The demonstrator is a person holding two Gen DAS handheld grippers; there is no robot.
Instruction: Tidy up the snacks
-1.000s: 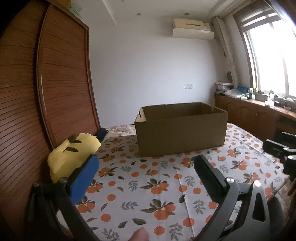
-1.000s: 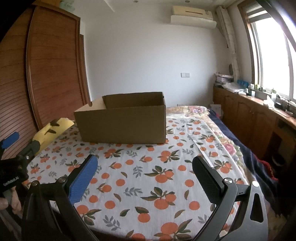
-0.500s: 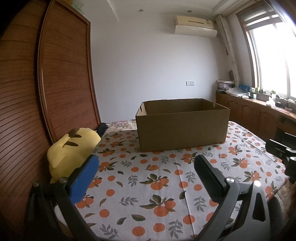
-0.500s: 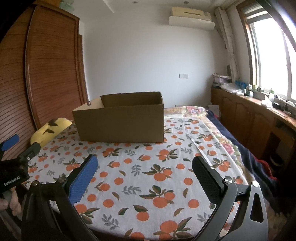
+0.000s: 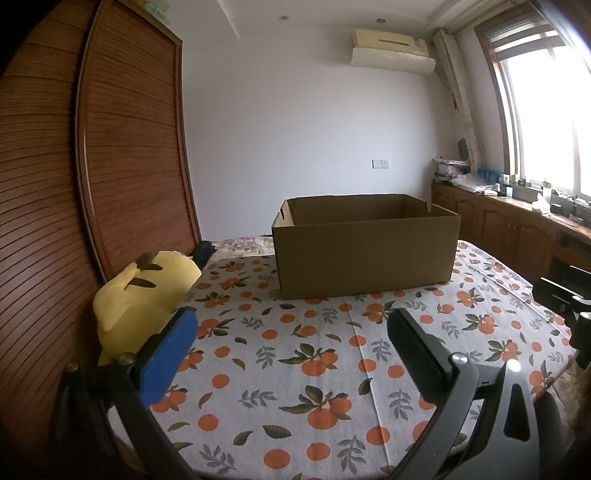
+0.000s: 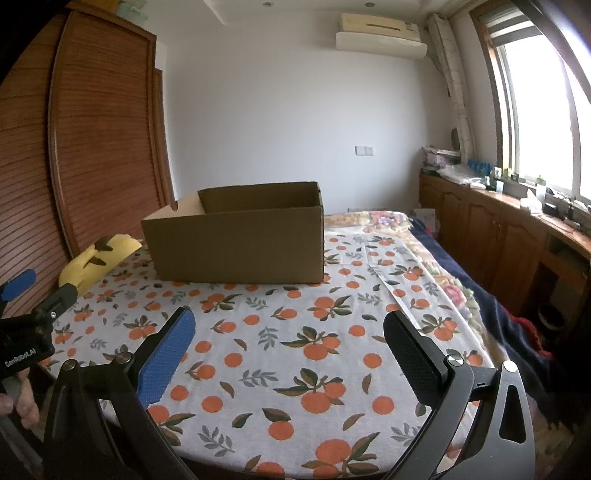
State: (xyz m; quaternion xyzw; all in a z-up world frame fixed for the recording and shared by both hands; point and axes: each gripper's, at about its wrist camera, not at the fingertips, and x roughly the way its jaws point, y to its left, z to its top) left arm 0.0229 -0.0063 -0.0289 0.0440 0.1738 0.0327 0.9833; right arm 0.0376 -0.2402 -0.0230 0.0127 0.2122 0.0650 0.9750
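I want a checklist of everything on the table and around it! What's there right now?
Surface: cloth with orange fruit print covers the table; mostly bare.
Job's things: open cardboard box stands on the cloth; its inside is hidden; no snacks seen.
Clutter: yellow plush toy at the table's left edge, by the wooden sliding doors.
Grippers: left gripper open, holding nothing; right gripper open, holding nothing.
Cables: nothing seen.
Surroundings: air conditioner high on the wall, window on the right, wooden counter with small items beneath it.
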